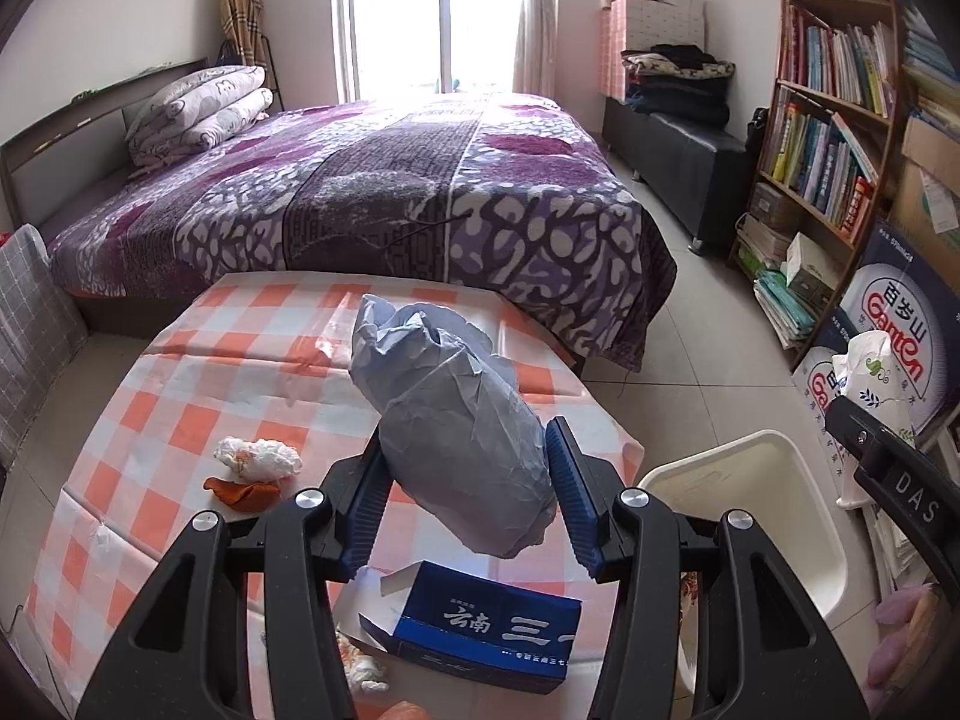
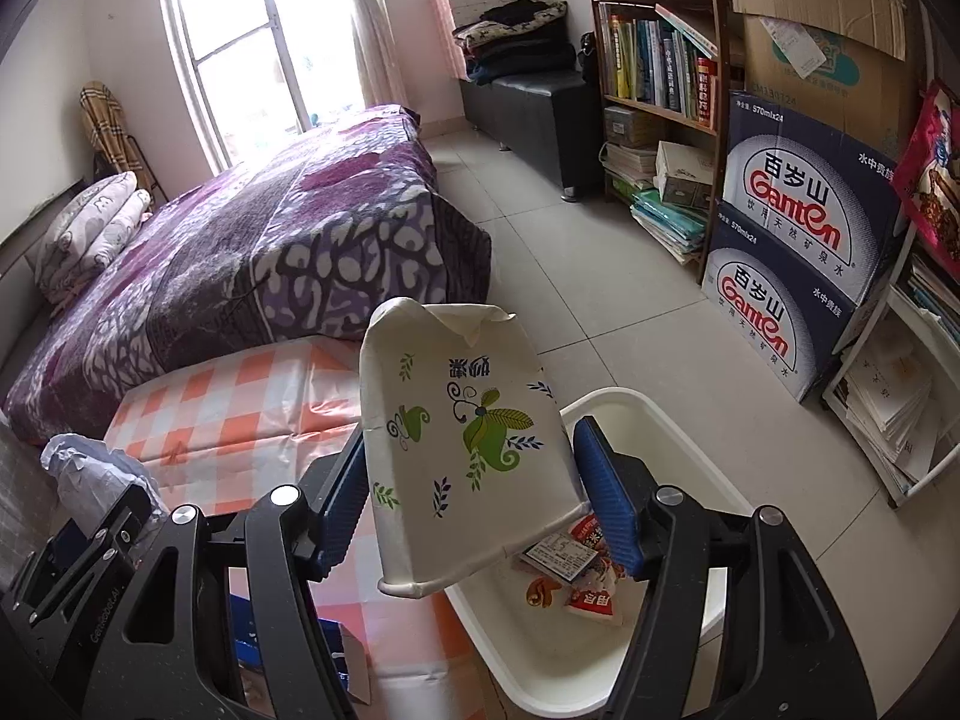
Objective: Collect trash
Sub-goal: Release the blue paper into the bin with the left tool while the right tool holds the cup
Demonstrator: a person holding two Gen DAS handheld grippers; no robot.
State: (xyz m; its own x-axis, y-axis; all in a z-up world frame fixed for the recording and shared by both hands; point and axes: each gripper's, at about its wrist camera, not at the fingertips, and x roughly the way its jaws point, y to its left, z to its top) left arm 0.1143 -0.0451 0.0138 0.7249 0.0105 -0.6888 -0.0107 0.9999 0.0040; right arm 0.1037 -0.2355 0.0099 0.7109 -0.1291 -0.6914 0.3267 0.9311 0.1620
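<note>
My left gripper (image 1: 462, 480) is shut on a crumpled grey-blue paper wad (image 1: 456, 420) and holds it above the checkered table (image 1: 180, 396). My right gripper (image 2: 471, 480) is shut on a crushed white paper cup with green leaf print (image 2: 462, 426), held over the near edge of the white bin (image 2: 660, 420). The bin holds snack wrappers (image 2: 582, 570). In the left wrist view the bin (image 1: 750, 516) stands right of the table. On the table lie a white tissue wad (image 1: 258, 456), an orange peel (image 1: 240, 492) and an open blue carton (image 1: 486, 624).
A bed with a purple blanket (image 1: 372, 180) stands behind the table. A bookshelf (image 1: 828, 120) and stacked water cartons (image 2: 798, 240) line the right wall. A black bench with folded clothes (image 1: 678, 138) is at the back right. Tiled floor (image 2: 600, 300) lies between.
</note>
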